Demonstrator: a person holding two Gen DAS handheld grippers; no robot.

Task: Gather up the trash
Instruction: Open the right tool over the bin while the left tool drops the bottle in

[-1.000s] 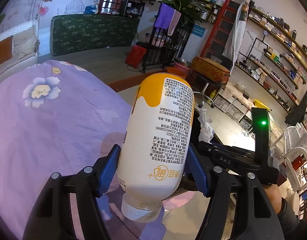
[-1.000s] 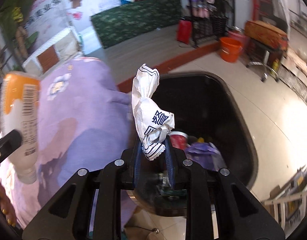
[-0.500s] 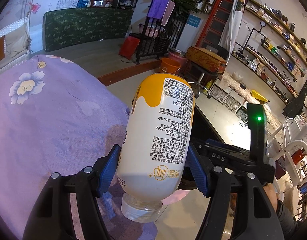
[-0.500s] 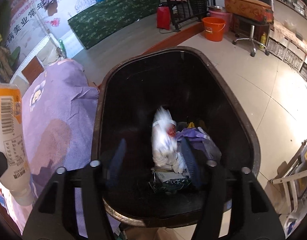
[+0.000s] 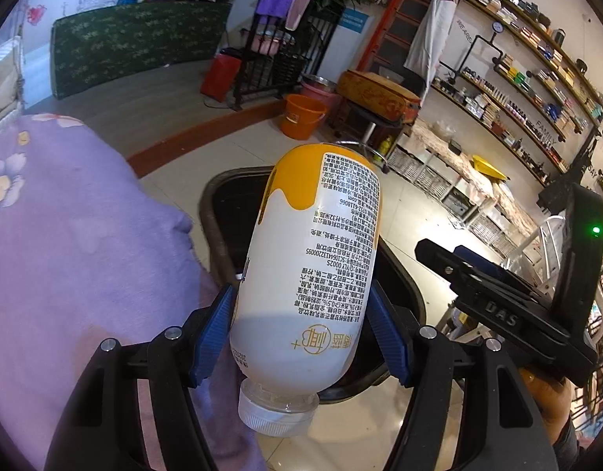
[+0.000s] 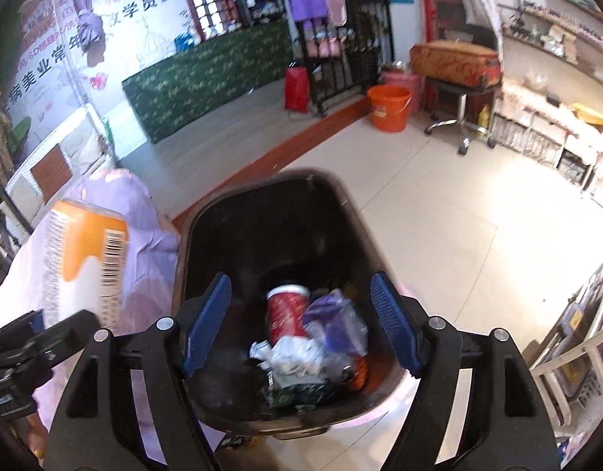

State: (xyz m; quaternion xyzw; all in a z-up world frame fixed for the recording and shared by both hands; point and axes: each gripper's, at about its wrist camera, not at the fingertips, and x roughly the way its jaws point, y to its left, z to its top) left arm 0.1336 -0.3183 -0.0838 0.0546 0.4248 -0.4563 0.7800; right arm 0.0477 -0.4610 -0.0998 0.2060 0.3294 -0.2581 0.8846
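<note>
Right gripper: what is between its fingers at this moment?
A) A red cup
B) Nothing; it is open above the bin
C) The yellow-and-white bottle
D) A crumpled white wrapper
B: the right gripper is spread wide with only the black bin and its trash visible between the blue pads.

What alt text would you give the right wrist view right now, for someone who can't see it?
The right tool hangs open and empty over a black trash bin holding a red cup, crumpled white wrapper and purple plastic. At left, the left tool holds an orange-and-white bottle beside a purple cloth.
</note>
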